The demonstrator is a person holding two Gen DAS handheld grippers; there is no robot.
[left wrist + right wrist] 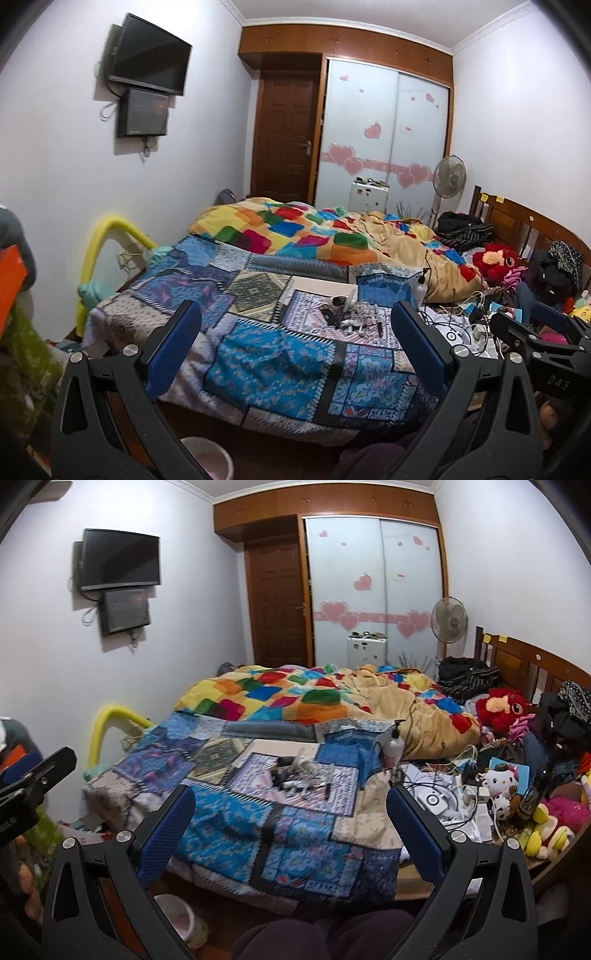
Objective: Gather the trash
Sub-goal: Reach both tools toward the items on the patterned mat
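Note:
A heap of small trash [349,314] lies on the blue patchwork bedspread [266,354] in the middle of the bed; it also shows in the right wrist view [299,775]. A pink waste bin [208,459] stands on the floor below the bed's near edge, also in the right wrist view [177,915]. My left gripper [295,332] is open and empty, held above the near part of the bed, short of the heap. My right gripper [290,816] is open and empty, likewise short of the heap. The right gripper also shows at the right edge of the left wrist view [532,328].
A colourful quilt [317,232] covers the far half of the bed. Cables, chargers and a pump bottle [393,744] lie right of the heap. Plush toys [500,786] and clothes pile against the wooden headboard [524,661]. A fan [450,177] stands by the wardrobe.

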